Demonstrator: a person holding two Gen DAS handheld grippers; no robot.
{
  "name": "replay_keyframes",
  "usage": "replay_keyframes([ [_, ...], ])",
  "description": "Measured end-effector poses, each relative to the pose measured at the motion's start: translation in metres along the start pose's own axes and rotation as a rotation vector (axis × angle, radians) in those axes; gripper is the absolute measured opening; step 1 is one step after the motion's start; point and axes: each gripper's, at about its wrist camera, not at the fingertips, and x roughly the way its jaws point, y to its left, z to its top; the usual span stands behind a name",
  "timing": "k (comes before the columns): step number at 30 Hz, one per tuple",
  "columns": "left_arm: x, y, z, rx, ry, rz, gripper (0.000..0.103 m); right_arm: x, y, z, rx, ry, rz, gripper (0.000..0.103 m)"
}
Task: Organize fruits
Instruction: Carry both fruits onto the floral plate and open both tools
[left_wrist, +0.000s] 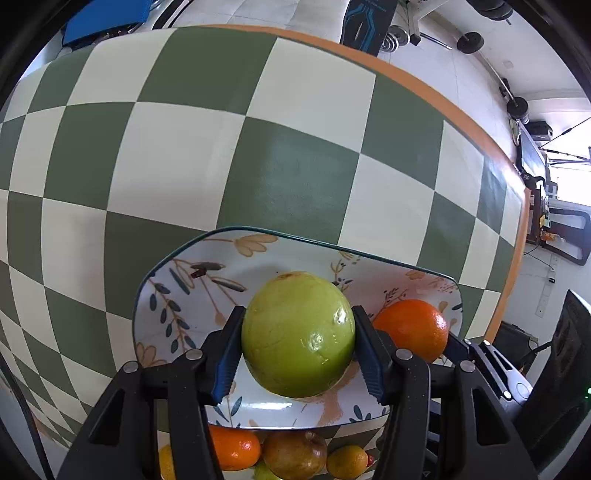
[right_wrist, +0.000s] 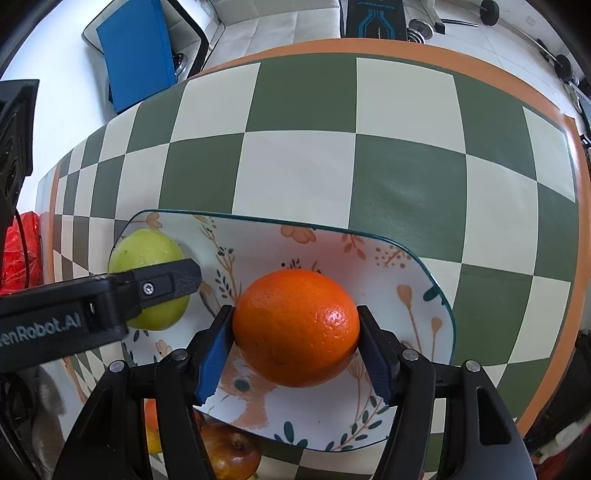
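Observation:
My left gripper (left_wrist: 298, 347) is shut on a green apple (left_wrist: 297, 334), holding it over the floral plate (left_wrist: 177, 295). An orange (left_wrist: 412, 332) sits just to its right, over the same plate. In the right wrist view my right gripper (right_wrist: 296, 341) is shut on that orange (right_wrist: 295, 326), above the plate (right_wrist: 406, 280). The left gripper's black body (right_wrist: 110, 295) reaches in from the left with the green apple (right_wrist: 147, 254) in it. Whether either fruit touches the plate I cannot tell.
Loose fruit lies on the checkered table (left_wrist: 295, 166) near the plate's front edge: an orange (left_wrist: 236, 448), a brownish apple (left_wrist: 293, 454) and a small yellow fruit (left_wrist: 347, 461). The table's orange border (right_wrist: 580, 258) runs along the right. A blue panel (right_wrist: 136, 51) stands beyond the far edge.

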Motion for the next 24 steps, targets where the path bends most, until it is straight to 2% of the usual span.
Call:
replay_keyframes([
  [4,0.009,-0.001,-0.002,0.003,0.020,0.014,0.053,-0.002,-0.001,-0.001,0.003,0.007,0.021,0.071],
  [6,0.008,-0.004,-0.003,0.019,0.009,0.020,0.057,-0.009,-0.004,-0.002,0.017,0.004,0.025,0.090],
  [7,0.006,-0.005,-0.004,0.027,0.000,0.027,0.063,-0.013,-0.005,-0.002,0.020,0.005,0.029,0.090],
  [8,0.003,-0.006,-0.004,0.033,-0.014,0.032,0.075,-0.016,-0.006,-0.003,0.024,0.003,0.029,0.090],
  [10,-0.004,-0.006,-0.005,0.056,-0.035,0.036,0.088,-0.024,-0.008,-0.007,0.030,-0.005,0.014,0.091],
  [13,-0.015,-0.006,-0.013,0.092,-0.078,0.073,0.088,-0.036,-0.013,-0.020,0.054,-0.029,-0.021,0.096],
  [17,-0.031,-0.004,-0.031,0.131,-0.164,0.166,0.088,-0.050,-0.016,-0.043,0.082,-0.073,-0.073,0.096],
  [24,-0.073,0.019,-0.084,0.163,-0.353,0.258,0.088,-0.086,-0.005,-0.097,0.122,-0.193,-0.143,0.096],
])
